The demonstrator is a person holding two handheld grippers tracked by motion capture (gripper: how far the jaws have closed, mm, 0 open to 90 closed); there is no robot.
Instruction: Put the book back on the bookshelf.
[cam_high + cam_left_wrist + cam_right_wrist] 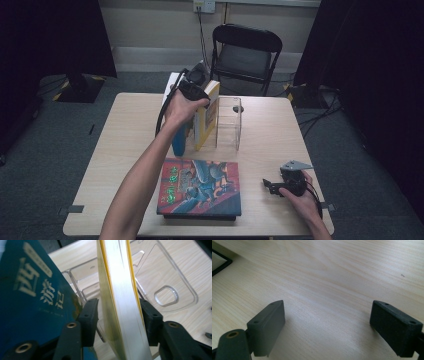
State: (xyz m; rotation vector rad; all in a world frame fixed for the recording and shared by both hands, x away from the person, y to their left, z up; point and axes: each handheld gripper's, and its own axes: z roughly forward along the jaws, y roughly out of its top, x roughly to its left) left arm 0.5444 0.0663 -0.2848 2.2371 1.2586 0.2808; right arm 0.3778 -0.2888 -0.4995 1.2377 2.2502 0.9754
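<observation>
A yellow-covered book [207, 117] stands upright in a clear acrylic rack [230, 125] at the table's middle back. My left gripper [192, 91] comes down on its top edge. In the left gripper view the two jaws press the yellow book [120, 302] from both sides, so the left gripper [118, 312] is shut on it. A blue book [32, 302] with pale characters stands just to its left, beside the rack's clear dividers [165, 285]. My right gripper [267, 185] rests open on the table at the front right, with bare wood between its jaws [327, 320].
A large book with a colourful cover [200, 187] lies flat near the front edge, left of the right gripper; its dark corner [219, 262] shows in the right gripper view. A black folding chair [245, 50] stands behind the wooden table [130, 130].
</observation>
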